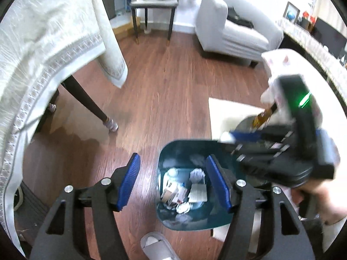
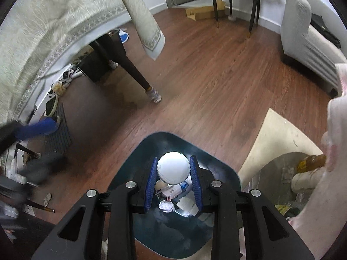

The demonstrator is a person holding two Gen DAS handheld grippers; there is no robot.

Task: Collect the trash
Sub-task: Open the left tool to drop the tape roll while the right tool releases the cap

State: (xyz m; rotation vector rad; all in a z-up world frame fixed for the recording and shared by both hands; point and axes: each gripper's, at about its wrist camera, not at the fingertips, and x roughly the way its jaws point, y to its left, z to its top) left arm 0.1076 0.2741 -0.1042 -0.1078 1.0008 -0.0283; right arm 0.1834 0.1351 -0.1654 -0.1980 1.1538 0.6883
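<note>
A dark teal trash bin (image 1: 169,151) stands on the wood floor with crumpled paper and wrappers (image 1: 186,192) inside; it also shows in the right wrist view (image 2: 130,164). My left gripper (image 1: 173,184) is open and empty above the bin's left rim. My right gripper (image 2: 173,173) is shut on a white ribbed bottle cap (image 2: 173,169) and holds it over the bin's opening. The right gripper's body (image 1: 282,151) shows blurred at the right of the left wrist view.
A table with a cream cloth (image 1: 43,43) and a dark leg (image 1: 86,99) stands left. A grey slipper (image 1: 156,247) lies near the bin. A cream rug (image 2: 282,143), a brown glass bottle (image 2: 312,162), a white sofa (image 1: 234,28) and a side table (image 1: 154,8) are around.
</note>
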